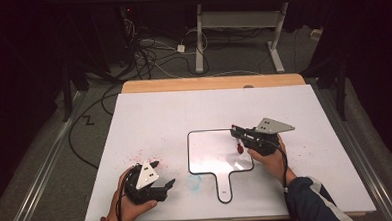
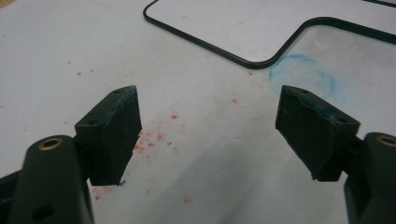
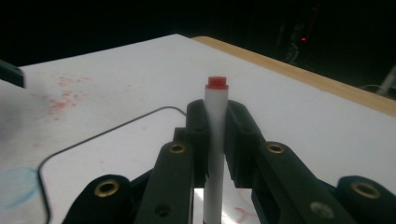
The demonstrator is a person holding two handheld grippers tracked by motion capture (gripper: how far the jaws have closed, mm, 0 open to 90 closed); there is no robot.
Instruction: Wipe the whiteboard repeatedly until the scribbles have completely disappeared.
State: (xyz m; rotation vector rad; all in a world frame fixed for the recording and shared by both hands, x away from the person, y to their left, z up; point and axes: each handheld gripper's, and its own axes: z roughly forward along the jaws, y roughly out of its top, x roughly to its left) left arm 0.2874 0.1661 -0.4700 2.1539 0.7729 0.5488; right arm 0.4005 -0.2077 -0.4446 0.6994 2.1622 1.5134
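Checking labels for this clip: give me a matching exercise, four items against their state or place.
1. left gripper
2. right gripper
3. marker
4. whiteboard

a. flat on the table, black-rimmed
b. jaws apart, nothing between them
c. clamped upright, red end on top
d. jaws closed on a thin white barrel

Pairs: 1-b, 2-d, 3-c, 4-a

Left gripper (image 2: 208,135) wide open over the white table sheet (image 2: 56,42).
Its two black jaws stand well apart with nothing between them. Red specks (image 2: 154,137) dot the sheet just beside one jaw, a smudged blue ring (image 2: 303,77) sits near the other, and the black-edged whiteboard (image 2: 261,23) lies beyond.
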